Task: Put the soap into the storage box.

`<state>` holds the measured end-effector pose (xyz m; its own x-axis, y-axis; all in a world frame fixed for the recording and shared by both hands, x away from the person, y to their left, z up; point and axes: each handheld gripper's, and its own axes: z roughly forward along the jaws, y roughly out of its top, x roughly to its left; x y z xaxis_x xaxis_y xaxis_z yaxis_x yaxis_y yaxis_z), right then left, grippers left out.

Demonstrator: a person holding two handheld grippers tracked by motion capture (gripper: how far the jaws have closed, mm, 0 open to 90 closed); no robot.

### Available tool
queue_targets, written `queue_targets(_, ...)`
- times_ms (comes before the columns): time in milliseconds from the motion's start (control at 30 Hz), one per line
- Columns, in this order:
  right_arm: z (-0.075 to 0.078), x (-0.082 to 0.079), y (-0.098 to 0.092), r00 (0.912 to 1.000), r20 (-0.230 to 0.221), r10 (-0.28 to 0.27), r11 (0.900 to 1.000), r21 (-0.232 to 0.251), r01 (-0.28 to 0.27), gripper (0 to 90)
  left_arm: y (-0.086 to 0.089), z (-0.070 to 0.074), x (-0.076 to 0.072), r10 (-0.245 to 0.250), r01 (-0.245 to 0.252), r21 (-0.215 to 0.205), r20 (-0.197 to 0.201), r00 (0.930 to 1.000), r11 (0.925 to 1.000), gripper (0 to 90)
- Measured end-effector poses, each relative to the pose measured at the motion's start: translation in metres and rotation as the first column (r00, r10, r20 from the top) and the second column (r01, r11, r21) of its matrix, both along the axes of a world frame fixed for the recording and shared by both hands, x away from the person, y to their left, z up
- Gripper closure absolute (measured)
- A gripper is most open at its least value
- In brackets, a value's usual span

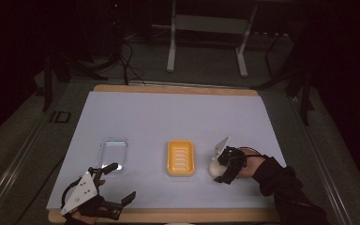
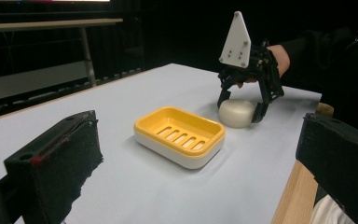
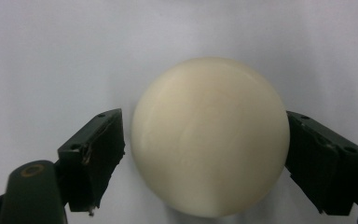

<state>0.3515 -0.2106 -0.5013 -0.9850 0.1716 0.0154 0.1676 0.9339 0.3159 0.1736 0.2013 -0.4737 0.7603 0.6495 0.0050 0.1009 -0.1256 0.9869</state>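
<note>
The white table sheet [image 1: 168, 112] covers nearly the whole wooden tabletop [image 1: 173, 89], whose edge shows along the far and near sides. Behind the table, on the dark floor, stands a metal frame [image 1: 206, 28] with cables beside it. On the sheet, three items lie in a row across the near half. At the left is a clear plastic lid [image 1: 113, 152], lying flat. In the middle is the yellow soap dish [image 1: 181, 158], a slotted yellow tray seated in a white base, with nothing in it. At the right, just beside the dish and apart from it, rests the soap [image 1: 214, 168], a rounded cream-white bar lying on the sheet. The right gripper [image 2: 242, 111] points down over the soap with one jaw on each side; in the right gripper view the right pad stands at the soap's edge and a narrow gap remains at the left pad, so the soap is straddled but not yet clamped. The left gripper [image 1: 117, 183] hovers at the near left corner, jaws spread wide with nothing between them, close to the lid. Nothing lies between soap and dish.
</note>
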Motion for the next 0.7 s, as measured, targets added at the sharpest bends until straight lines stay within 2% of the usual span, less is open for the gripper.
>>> queue_targets(267,-0.0051,0.0009,0.0022,0.9999,-0.001,-0.010,1.000,-0.010,0.010,22.9,0.0006,0.0003,-0.0003,-0.006,0.006,-0.009,0.000,1.0000,0.9999,0.1)
queue_targets(500,-0.0043,0.0018,0.0034,0.9999,0.006,-0.009,0.999,-0.030,0.010,24.7,0.0001,0.0000,-0.0001,-0.008,0.008,-0.003,-0.002,1.0000,1.0000,0.1)
queue_targets(600,-0.0034,0.0025,0.0043,0.9997,-0.002,-0.026,0.999,-0.040,0.026,24.9,0.0001,0.0000,-0.0002,-0.008,0.008,-0.003,-0.002,1.0000,1.0000,0.1)
queue_targets(700,-0.0020,0.0026,0.0029,0.9994,0.009,-0.033,0.998,-0.047,0.034,25.0,0.0003,0.0000,0.0001,-0.008,0.008,-0.003,-0.002,1.0000,1.0000,0.1)
